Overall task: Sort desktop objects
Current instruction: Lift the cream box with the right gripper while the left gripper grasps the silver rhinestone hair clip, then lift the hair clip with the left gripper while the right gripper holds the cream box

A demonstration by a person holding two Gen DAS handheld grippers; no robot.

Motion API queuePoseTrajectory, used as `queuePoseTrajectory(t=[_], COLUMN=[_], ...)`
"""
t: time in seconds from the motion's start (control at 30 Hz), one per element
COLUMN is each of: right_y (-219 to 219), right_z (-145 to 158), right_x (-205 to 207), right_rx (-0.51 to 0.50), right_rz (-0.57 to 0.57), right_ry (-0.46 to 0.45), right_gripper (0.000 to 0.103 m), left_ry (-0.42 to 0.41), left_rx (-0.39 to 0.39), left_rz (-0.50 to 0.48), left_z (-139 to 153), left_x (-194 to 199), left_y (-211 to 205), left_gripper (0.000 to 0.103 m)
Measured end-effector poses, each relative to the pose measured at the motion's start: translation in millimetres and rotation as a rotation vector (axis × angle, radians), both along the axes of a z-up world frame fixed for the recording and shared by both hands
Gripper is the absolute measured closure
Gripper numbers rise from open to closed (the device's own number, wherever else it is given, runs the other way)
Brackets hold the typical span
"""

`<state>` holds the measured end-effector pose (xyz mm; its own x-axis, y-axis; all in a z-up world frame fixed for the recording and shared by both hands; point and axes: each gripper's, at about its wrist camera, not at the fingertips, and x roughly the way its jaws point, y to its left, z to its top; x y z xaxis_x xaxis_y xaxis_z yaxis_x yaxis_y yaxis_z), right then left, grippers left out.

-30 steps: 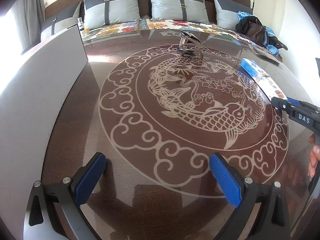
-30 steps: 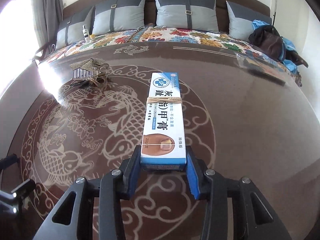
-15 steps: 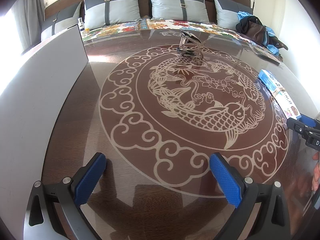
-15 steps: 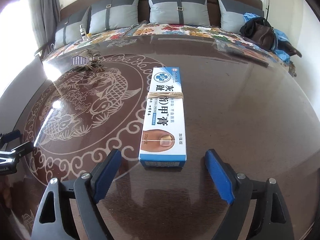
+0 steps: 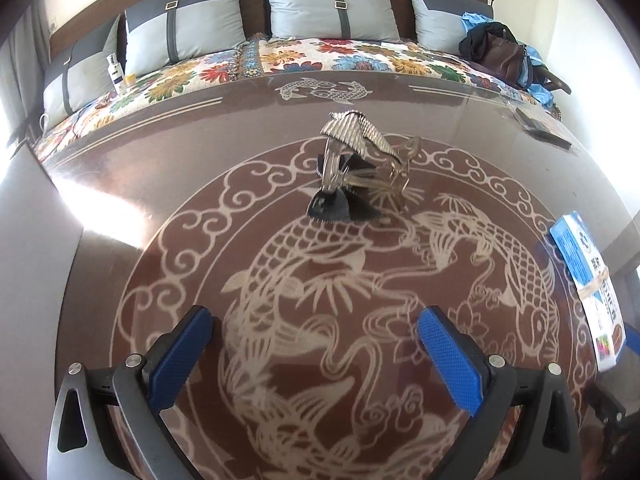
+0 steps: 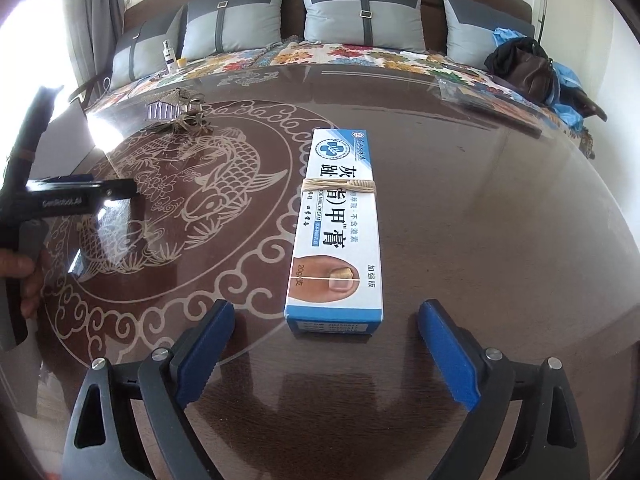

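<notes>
Item 1. Right gripper: at 6 o'clock in the right wrist view, blue pads set wide and opening further. Nothing is pressed between them; the near end of the box lies just ahead of the gap, touching neither pad.

Item 2. Nail cream box: long blue and white carton, flat on the table, running from the centre toward 12 o'clock. A rubber band is wrapped around its middle. In the left wrist view the same box sits at 3 o'clock by the frame edge.

Item 3. Left gripper: at 6 o'clock in its own view, blue pads wide apart, empty, over the carp pattern. In the right wrist view its blurred black body shows at 9 o'clock with part of a hand gripping it.

Item 4. Table: dark brown, glossy, with a pale carp-and-cloud design.

Item 5. Hair clip: clear claw with a silvery ridged top, standing on the table toward 12 o'clock in the left wrist view, well apart from the box.

Item 6. Sofa: beyond the table at 12 o'clock, floral cover, grey cushions, a small white bottle at 10 o'clock, a brown bag at 2 o'clock.
</notes>
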<state>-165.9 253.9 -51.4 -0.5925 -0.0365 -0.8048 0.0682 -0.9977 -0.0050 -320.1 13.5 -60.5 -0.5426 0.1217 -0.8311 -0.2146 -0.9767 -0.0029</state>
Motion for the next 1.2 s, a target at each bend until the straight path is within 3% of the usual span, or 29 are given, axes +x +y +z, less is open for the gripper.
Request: queuePoseTrajectory(t=[0.23, 0.53, 0.57, 0.6, 0.67, 0.83, 0.97, 1.2], right_y=[-0.5, -2.8, -2.8, -2.8, -2.8, -2.9, -3.0, -3.1], right_z=[-0.7, -1.5, -1.5, -1.5, -1.5, -1.5, -1.5, -1.5], right_x=[-0.2, -1.5, -1.4, -1.4, -1.4, -1.1, -0.8, -0.6], right_rx=[0.0, 0.004, 0.004, 0.004, 0.004, 0.004, 0.004, 0.004], right_rz=[0.003, 0.009, 0.009, 0.009, 0.009, 0.009, 0.009, 0.01], right_ry=[-0.002, -0.006, -0.006, -0.006, -0.006, -0.006, -0.006, -0.006], right_gripper=[0.008, 0.006, 0.006, 0.006, 0.006, 0.006, 0.006, 0.006], left_ry=[-0.035, -0.013, 0.001, 0.031, 0.05, 0.085, 0.083, 0.077], left_rx=[-0.006, -0.002, 0.0, 0.007, 0.023, 0.031, 0.055, 0.045], left_rz=[0.005, 0.043, 0.042, 0.036, 0.045, 0.057, 0.051, 0.027], left_z=[1.6, 2.2, 3.6, 6.8, 8.4, 8.2, 8.6, 8.4], left_x=[-59.8, -88.1, -88.5, -86.5, -85.1, -60.1, -14.2, 100.7], left_y=[11.5, 10.4, 10.2, 9.6, 5.8, -2.7, -9.0, -17.5], left_gripper=[0.0, 0.0, 0.005, 0.03, 0.04, 0.074, 0.074, 0.074])
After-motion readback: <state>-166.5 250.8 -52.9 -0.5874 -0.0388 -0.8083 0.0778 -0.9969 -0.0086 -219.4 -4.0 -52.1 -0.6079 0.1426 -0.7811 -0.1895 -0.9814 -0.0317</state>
